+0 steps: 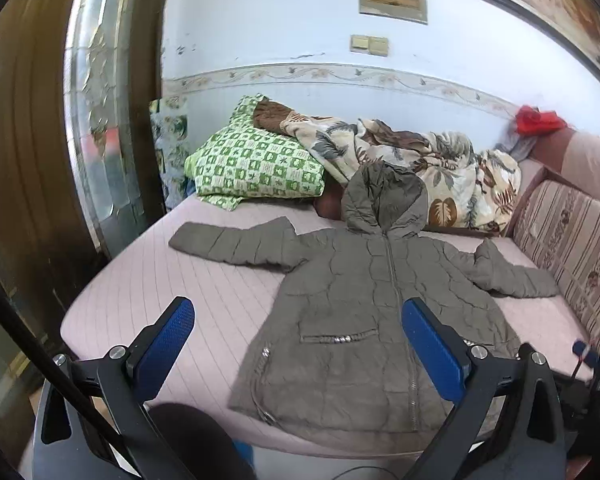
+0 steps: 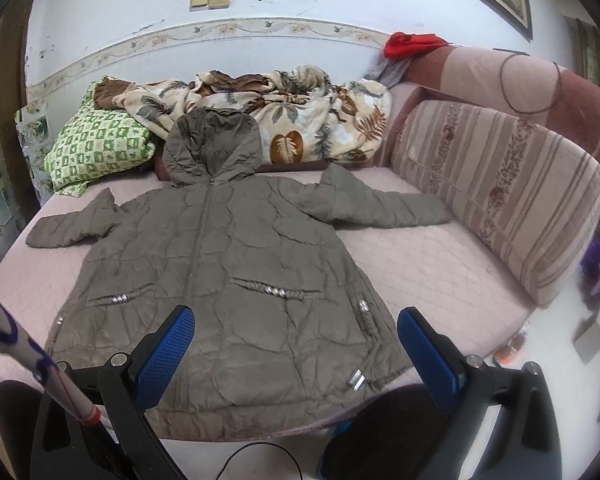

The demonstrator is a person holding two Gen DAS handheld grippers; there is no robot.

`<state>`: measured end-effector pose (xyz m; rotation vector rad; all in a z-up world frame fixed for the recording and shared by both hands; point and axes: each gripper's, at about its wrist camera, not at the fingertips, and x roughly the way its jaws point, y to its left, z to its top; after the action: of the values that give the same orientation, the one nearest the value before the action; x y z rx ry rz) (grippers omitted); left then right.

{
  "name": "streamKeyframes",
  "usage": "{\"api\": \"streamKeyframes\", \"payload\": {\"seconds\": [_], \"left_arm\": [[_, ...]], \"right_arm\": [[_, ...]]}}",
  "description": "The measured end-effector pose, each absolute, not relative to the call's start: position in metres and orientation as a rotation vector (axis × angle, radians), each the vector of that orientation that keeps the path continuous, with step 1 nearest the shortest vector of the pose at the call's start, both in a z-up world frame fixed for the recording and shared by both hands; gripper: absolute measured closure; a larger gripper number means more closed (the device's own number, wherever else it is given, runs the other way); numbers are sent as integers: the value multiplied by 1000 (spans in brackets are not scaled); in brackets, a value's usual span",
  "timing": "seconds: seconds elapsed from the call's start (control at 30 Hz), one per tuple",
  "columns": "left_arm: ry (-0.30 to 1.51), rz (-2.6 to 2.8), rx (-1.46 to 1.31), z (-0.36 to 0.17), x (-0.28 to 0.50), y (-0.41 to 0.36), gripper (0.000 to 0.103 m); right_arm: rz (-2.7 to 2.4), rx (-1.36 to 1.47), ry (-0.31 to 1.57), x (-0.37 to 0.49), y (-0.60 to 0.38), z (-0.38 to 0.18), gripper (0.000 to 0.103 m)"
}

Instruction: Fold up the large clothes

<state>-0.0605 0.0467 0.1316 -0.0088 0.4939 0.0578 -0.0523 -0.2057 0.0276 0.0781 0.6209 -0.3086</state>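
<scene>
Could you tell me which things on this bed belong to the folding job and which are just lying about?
For the job:
- grey hooded jacket, spread flat and zipped
- left gripper, open
- right gripper, open

Lying about:
- green checked pillow
- leaf-print blanket
- striped cushion
- red cloth

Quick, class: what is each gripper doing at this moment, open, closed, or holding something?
Left gripper: open, holding nothing, above the jacket.
Right gripper: open, holding nothing, above the jacket's hem.
</scene>
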Motion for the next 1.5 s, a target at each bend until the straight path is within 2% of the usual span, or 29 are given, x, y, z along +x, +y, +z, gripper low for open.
{"api": "streamKeyframes", "payload": {"seconds": [0.2,0.37,0.53,0.67,0.9,1.5], "left_arm": [[551,48,73,132,-15,49,0],[580,98,80,126,27,57,0],[617,140,64,109,59,63,0],[717,152,12,85,86,73,0],[786,188,-13,55,96,83,0],[837,278,-3,28,126,121,0]], "right_arm": [[-309,64,659,-9,-207,25,0],[-326,163,688,13,-216,8,0],[-310,140,737,33,-218,-8,0],[-294,145,783,47,-225,-17,0],[-290,127,832,66,-224,-27,0],[-219,47,894,101,-182,-40,1]]}}
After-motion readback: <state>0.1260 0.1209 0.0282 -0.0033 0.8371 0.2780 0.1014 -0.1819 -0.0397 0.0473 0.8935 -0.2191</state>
